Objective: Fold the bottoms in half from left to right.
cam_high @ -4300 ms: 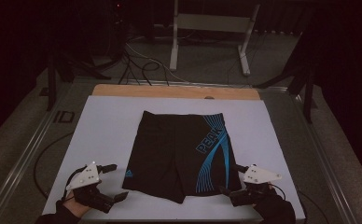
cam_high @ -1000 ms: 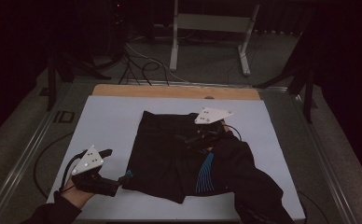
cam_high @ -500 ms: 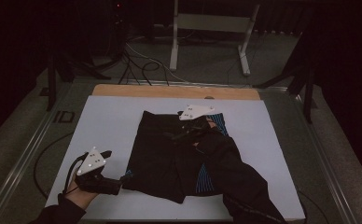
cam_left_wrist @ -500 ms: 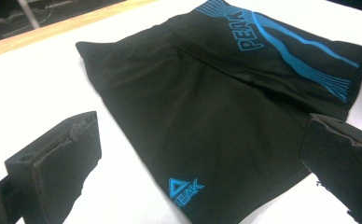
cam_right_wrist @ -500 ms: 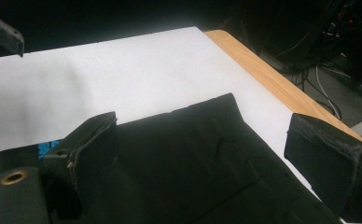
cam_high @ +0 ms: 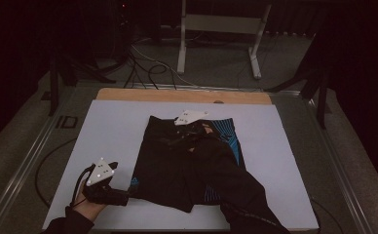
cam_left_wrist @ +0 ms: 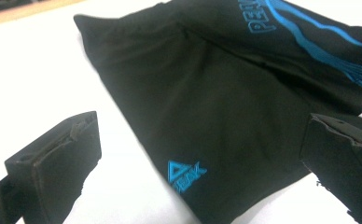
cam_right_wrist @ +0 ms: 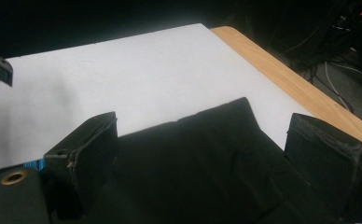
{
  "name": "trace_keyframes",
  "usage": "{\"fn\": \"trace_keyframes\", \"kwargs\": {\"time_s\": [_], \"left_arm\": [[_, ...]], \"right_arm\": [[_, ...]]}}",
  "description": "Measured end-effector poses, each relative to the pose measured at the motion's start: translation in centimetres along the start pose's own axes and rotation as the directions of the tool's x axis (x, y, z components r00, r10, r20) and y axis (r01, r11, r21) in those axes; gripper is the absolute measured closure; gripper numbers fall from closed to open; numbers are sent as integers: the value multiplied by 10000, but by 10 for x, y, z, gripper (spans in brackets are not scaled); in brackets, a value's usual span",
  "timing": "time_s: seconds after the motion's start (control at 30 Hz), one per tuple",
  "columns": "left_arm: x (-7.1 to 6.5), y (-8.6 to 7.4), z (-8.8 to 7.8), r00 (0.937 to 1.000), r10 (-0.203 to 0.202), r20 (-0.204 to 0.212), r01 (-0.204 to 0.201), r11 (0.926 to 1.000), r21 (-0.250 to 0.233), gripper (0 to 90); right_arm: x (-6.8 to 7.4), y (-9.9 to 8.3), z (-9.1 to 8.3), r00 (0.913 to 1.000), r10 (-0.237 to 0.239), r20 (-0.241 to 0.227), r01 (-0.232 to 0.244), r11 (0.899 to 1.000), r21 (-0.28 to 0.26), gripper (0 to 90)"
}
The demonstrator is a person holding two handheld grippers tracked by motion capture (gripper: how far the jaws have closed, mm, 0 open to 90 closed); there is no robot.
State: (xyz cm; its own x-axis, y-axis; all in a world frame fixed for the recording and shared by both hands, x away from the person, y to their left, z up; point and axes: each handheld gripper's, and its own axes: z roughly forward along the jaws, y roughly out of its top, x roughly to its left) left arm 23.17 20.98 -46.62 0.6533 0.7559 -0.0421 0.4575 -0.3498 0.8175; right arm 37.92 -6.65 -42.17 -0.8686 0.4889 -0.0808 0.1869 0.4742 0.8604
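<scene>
1. Black swim shorts (cam_high: 177, 165), smooth fabric with blue wave stripes, lie flat at the white mat's (cam_high: 114, 126) centre.
2. Left gripper (cam_high: 121, 196), jaws spread, sits at seven o'clock beside the hem.
3. Right gripper (cam_high: 184, 127), jaws spread, hovers over the waistband at twelve.

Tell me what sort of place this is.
Probably a lab or recording workshop, not a home: black shorts lie on a white work table, loose cables run over the floor, and a metal stand is behind it.
</scene>
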Motion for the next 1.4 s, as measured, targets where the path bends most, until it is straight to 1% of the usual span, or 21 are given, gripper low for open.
{"fn": "trace_keyframes", "kwargs": {"time_s": [0.17, 0.2, 0.23, 0.3, 0.33, 0.37, 0.4, 0.57, 0.6, 0.73, 0.8, 0.9, 0.93, 1.03, 1.07, 1.1, 1.13, 1.17, 1.2, 1.33, 1.4], "left_arm": [[3, -5, 4, 9997, -221, 46, 220, 9995, 228, 0], [4, -6, 5, 9997, -225, 75, 222, 9993, 309, 0], [4, -8, 6, 9998, -197, 97, 193, 9990, 406, 0], [6, -10, 9, 9993, -296, 211, 286, 9985, 474, 0], [6, -11, 11, 9992, -305, 245, 291, 9980, 556, 0], [7, -12, 13, 9991, -342, 259, 326, 9976, 606, 0], [7, -12, 14, 9990, -367, 270, 349, 9974, 632, 0], [7, -16, 21, 9982, -341, 499, 289, 9945, 1012, 0], [7, -17, 22, 9975, -406, 573, 345, 9941, 1026, 0], [8, -19, 27, 9968, -366, 712, 270, 9909, 1319, 0], [8, -19, 29, 9958, -513, 754, 397, 9881, 1487, 0], [9, -20, 31, 9947, -691, 762, 554, 9840, 1692, 0], [9, -20, 32, 9948, -724, 719, 591, 9832, 1730, 0], [9, -21, 34, 9960, -576, 687, 450, 9840, 1726, 0], [8, -21, 35, 9957, -608, 694, 476, 9827, 1788, 0], [9, -21, 35, 9954, -641, 711, 498, 9810, 1877, 0], [9, -22, 36, 9944, -775, 724, 616, 9776, 2013, 0], [8, -22, 37, 9943, -785, 723, 614, 9748, 2144, 0], [8, -21, 38, 9942, -834, 674, 647, 9680, 2424, 0], [6, -22, 41, 9937, -847, 730, 600, 9547, 2913, 0], [4, -22, 43, 9941, -784, 747, 521, 9511, 3046, 7]], "right_arm": [[3, -1, 13, 10000, 76, -35, -76, 9999, 100, 98], [3, -2, 16, 9999, 83, -118, -82, 9999, 63, 98], [3, -2, 18, 9999, 88, -65, -88, 9999, 81, 98], [3, -4, 24, 9997, 243, -91, -243, 9997, 49, 98], [4, -5, 27, 9990, 438, -58, -437, 9990, 111, 98], [3, -7, 31, 9993, 361, -59, -360, 9993, 112, 98], [3, -8, 35, 9989, 454, -100, -453, 9989, 154, 98], [4, -12, 48, 9983, 549, -176, -544, 9981, 292, 99], [3, -12, 49, 9986, 494, -172, -488, 9983, 319, 99], [5, -11, 56, 9983, 555, -166, -547, 9976, 433, 100], [6, -10, 59, 9982, 524, -283, -512, 9979, 400, 100], [6, -9, 62, 9986, 443, -295, -429, 9980, 472, 100], [6, -8, 63, 9983, 510, -294, -495, 9975, 503, 100], [6, -8, 67, 9984, 443, -343, -426, 9979, 482, 100], [5, -8, 68, 9985, 417, -357, -397, 9977, 547, 100], [6, -8, 69, 9981, 529, -306, -511, 9970, 580, 100], [5, -8, 70, 9982, 499, -347, -479, 9972, 570, 100], [4, -8, 71, 9980, 525, -349, -505, 9971, 562, 100], [4, -8, 72, 9975, 599, -362, -578, 9967, 569, 100], [4, -10, 75, 9979, 531, -382, -506, 9968, 623, 100], [4, -11, 77, 9977, 530, -411, -500, 9962, 714, 100]]}}
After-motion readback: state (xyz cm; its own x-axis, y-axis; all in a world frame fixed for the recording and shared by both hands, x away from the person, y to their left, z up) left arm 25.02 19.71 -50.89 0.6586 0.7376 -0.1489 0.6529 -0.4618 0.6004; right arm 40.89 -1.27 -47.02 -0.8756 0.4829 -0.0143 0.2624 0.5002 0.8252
